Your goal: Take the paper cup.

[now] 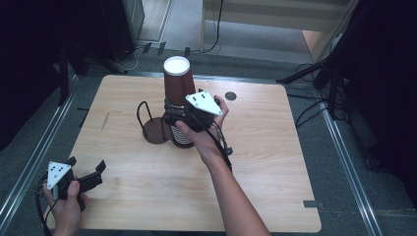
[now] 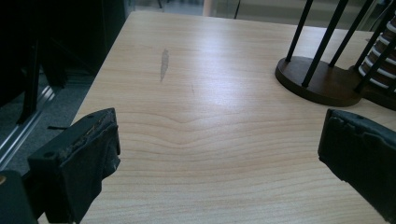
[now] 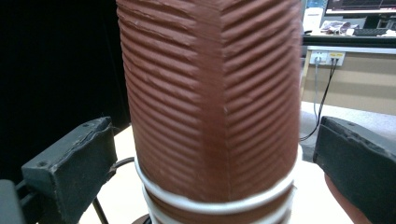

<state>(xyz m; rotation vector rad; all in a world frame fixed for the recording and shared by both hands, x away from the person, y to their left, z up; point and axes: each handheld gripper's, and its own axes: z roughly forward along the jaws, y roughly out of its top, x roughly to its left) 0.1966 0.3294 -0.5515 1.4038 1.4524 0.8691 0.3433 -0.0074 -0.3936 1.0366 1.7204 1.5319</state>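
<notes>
The left gripper (image 1: 83,172) rests near the table's (image 1: 275,196) front left corner, jaws spread on nothing. Farther in, at mid-table, the right gripper (image 1: 172,110) has its jaws spread on either side of the stack of upturned brown ribbed cups (image 3: 210,98), beside the wire holder (image 1: 150,125)

A reddish-brown ribbed paper cup (image 3: 210,98) with a white rim is seen at frame centre, above white-banded stacked cups (image 1: 184,136). A dark brown round wire-rack base (image 2: 322,84) is set on the pale wood-grain desk (image 1: 275,162).
</notes>
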